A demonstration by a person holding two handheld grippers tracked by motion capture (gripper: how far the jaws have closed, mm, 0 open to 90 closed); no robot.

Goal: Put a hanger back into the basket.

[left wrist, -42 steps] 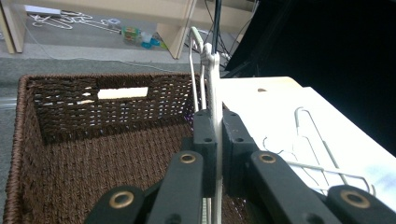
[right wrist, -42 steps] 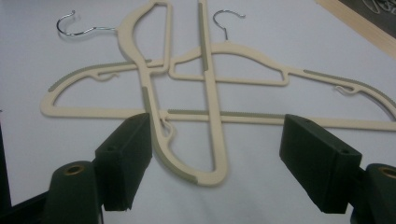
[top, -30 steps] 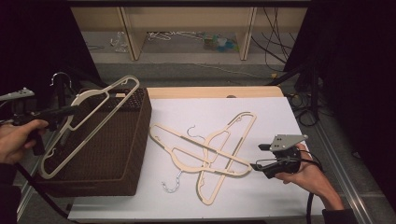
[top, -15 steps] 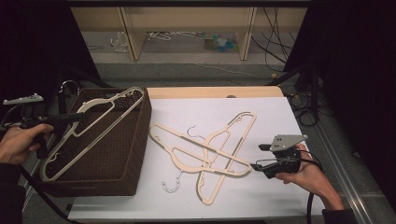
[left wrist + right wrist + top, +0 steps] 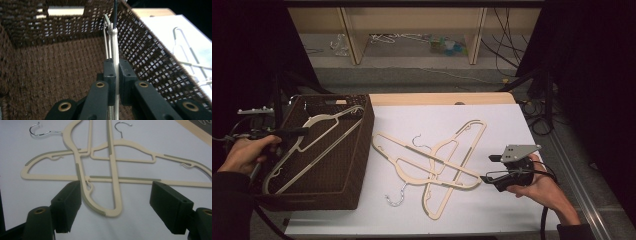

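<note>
A brown wicker basket stands on the table's left side. My left gripper reaches over it from the left, shut on a cream plastic hanger that slants down inside the basket. In the left gripper view the pads pinch the thin edge of that hanger above the basket's woven floor. Two more cream hangers lie crossed on the white table top. My right gripper rests open just right of them. In the right gripper view its jaws stand wide, with the crossed hangers lying just beyond their tips.
The white table top has bare room at the back and right. A wooden strip edges its far side. Beyond it are a low shelf with clutter and cables on the floor.
My left gripper has come down with its hanger, which now lies lower inside the basket. The right gripper and the two hangers on the table have not moved.
</note>
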